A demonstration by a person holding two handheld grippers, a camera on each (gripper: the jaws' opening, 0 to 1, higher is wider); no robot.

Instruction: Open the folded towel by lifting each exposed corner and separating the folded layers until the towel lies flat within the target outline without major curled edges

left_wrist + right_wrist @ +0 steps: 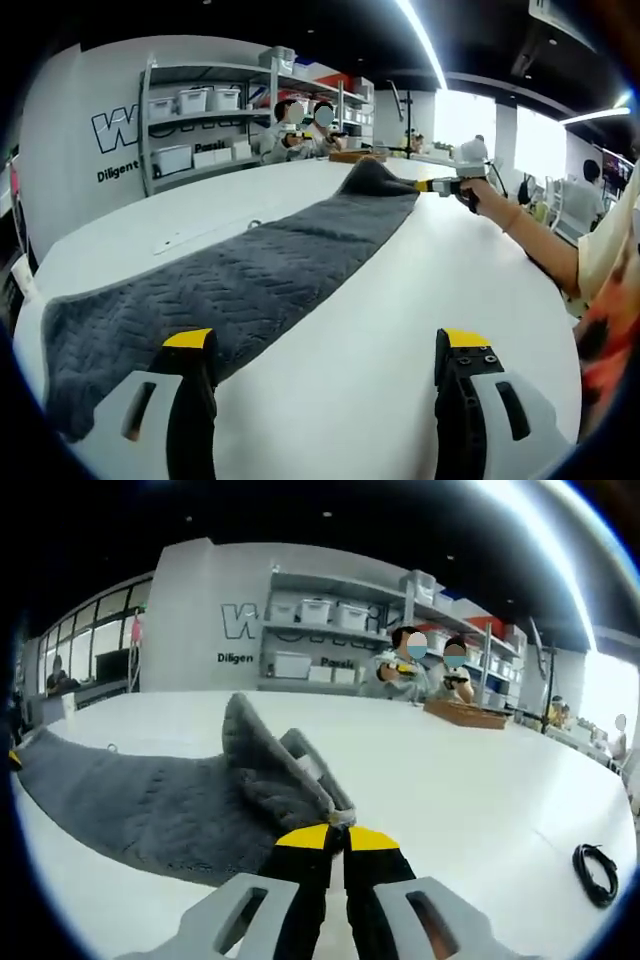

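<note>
A dark grey towel (250, 280) with a zigzag weave lies stretched in a long strip across the white table (380, 330). My left gripper (328, 345) hovers open over its near end, the left fingertip above the towel's edge, nothing between the jaws. At the far end my right gripper (440, 186), held in a person's hand, pinches the raised corner. In the right gripper view the yellow-tipped jaws of my right gripper (336, 837) are shut on that towel corner (290, 770), which stands up in a bunched fold above the table.
A black coiled cable (596, 872) lies on the table at the right. A wicker tray (465, 713) sits at the far side. Shelves with white bins (195, 100) stand behind, and seated people (300, 130) are beyond the table. The person's arm (545, 245) reaches in from the right.
</note>
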